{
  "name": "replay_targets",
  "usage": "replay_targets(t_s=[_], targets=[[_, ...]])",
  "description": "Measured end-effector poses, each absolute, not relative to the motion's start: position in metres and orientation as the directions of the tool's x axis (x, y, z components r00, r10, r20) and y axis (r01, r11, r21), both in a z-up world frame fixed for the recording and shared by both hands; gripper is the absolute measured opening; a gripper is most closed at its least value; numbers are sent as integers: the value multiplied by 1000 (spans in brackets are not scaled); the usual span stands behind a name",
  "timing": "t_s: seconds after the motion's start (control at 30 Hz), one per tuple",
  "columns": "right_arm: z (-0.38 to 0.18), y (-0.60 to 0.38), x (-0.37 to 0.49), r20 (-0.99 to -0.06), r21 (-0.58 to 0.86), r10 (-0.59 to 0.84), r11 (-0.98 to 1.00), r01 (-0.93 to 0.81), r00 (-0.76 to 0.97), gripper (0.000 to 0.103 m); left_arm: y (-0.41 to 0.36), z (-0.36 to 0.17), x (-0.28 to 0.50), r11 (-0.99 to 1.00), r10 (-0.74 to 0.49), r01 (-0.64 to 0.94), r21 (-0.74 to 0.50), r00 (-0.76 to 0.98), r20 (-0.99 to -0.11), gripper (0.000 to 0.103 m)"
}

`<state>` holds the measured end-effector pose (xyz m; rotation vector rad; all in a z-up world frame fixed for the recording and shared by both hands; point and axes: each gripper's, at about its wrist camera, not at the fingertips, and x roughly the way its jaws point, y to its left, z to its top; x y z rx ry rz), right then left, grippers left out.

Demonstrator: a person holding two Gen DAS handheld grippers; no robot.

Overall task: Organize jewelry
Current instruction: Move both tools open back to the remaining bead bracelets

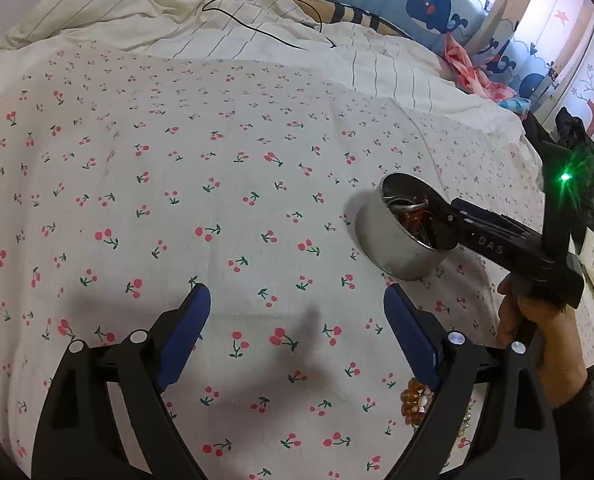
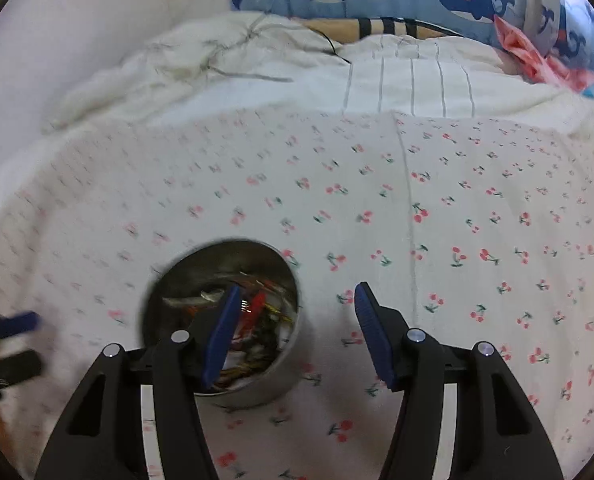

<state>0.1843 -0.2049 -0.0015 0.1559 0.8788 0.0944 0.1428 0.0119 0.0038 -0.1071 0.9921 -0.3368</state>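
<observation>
A round metal tin (image 1: 389, 246) stands on the cherry-print bedsheet (image 1: 217, 184), with tangled jewelry (image 1: 407, 208) inside it. My right gripper (image 1: 435, 220) reaches over the tin's near rim. In the right wrist view the right gripper (image 2: 297, 288) is open. Its left finger hangs inside the tin (image 2: 257, 394) over red and gold jewelry (image 2: 259, 304), and its right finger is outside the wall. Neither pad presses on anything. My left gripper (image 1: 297, 296) is wide open over bare sheet, left of the tin. An amber bead bracelet (image 1: 415, 400) lies beside its right finger.
A crumpled white duvet (image 1: 169, 12) with a black cable (image 1: 257, 28) lies at the far side. Behind it are a whale-print bumper (image 1: 429, 4) and pink cloth (image 1: 469, 72). A black bag (image 1: 585, 168) sits at the right. A hand (image 1: 533, 320) holds the right gripper.
</observation>
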Motion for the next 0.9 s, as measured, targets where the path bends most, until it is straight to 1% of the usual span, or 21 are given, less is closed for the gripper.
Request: replay_targets(t_s=[0.13, 0.2, 0.23, 0.3, 0.37, 0.47, 0.53, 0.57, 0.6, 0.67, 0.73, 0.8, 0.83, 0.9], targets=[[20, -215, 150, -704, 209, 166, 978, -22, 690, 58, 8, 5, 142, 937, -339, 249, -243, 489, -804, 85], [29, -218, 119, -691, 216, 185, 975, -45, 699, 67, 4, 3, 139, 931, -349, 273, -242, 472, -810, 85], [31, -219, 100, -693, 208, 190, 976, -59, 695, 71, 2, 3, 138, 931, -344, 281, -232, 472, -812, 85], [28, -217, 68, -714, 182, 198, 979, -94, 671, 72, -5, 2, 133, 936, -318, 294, -192, 480, -818, 85], [19, -215, 43, -743, 147, 186, 982, -115, 643, 75, -10, 0, 129, 937, -298, 313, -156, 483, -823, 85], [8, -212, 35, -752, 154, 198, 980, -124, 629, 75, -10, -4, 123, 943, -269, 308, -125, 486, -832, 85], [-1, -210, 39, -767, 174, 214, 977, -126, 604, 75, -2, -8, 112, 949, -271, 280, -146, 485, -831, 86], [-3, -207, 41, -774, 161, 209, 978, -133, 598, 75, 2, -12, 108, 948, -283, 272, -166, 476, -833, 86], [-7, -201, 42, -786, 121, 191, 980, -156, 588, 75, 2, -17, 102, 943, -300, 273, -190, 450, -841, 86], [-10, -190, 42, -799, 75, 175, 978, -193, 575, 75, -7, -21, 99, 931, -312, 314, -185, 420, -852, 86], [-10, -187, 38, -795, 41, 151, 980, -196, 587, 75, -22, -19, 93, 909, -324, 388, -154, 422, -847, 86], [-8, -190, 35, -785, 23, 130, 983, -181, 605, 78, -38, -22, 83, 881, -321, 460, -107, 417, -850, 86], [-7, -193, 35, -781, 26, 125, 986, -167, 612, 80, -44, -24, 80, 871, -308, 484, -80, 412, -858, 86], [-7, -199, 37, -781, 44, 125, 988, -146, 612, 80, -55, -30, 74, 855, -261, 518, -8, 418, -870, 86]])
